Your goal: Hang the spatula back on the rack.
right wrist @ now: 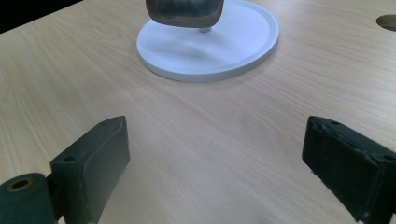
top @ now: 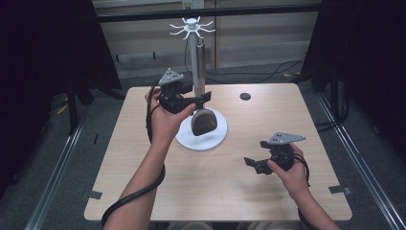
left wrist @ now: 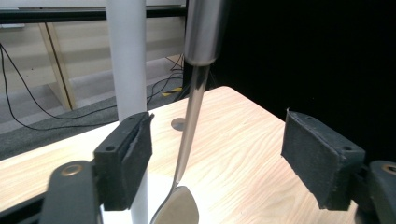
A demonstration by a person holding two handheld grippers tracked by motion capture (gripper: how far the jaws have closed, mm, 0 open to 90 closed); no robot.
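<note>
A white stand (top: 193, 57) with a round base (top: 213, 139) and hook arms at its top stands on the wooden table (top: 215, 191). A metal utensil (top: 203, 122) hangs from it, its broad head just above the base. My left gripper (top: 201, 99) is open beside the pole. In the left gripper view the utensil's thin shaft (left wrist: 189, 126) runs between the open jaws of the left gripper (left wrist: 224, 158) without touching them, and the white pole (left wrist: 126, 56) rises behind the left pad. My right gripper (top: 256, 154) is held open over bare table, right of the base. In the right gripper view the right gripper (right wrist: 219, 163) faces the base (right wrist: 210, 46) and the utensil's head (right wrist: 184, 11).
A small round cable hole (top: 245, 96) sits in the table behind the stand, also seen as the hole (right wrist: 387, 21). Cables lie on the floor (top: 268, 72) beyond the far edge. Dark curtains hang on both sides. Bare wood spreads across the table's front and right.
</note>
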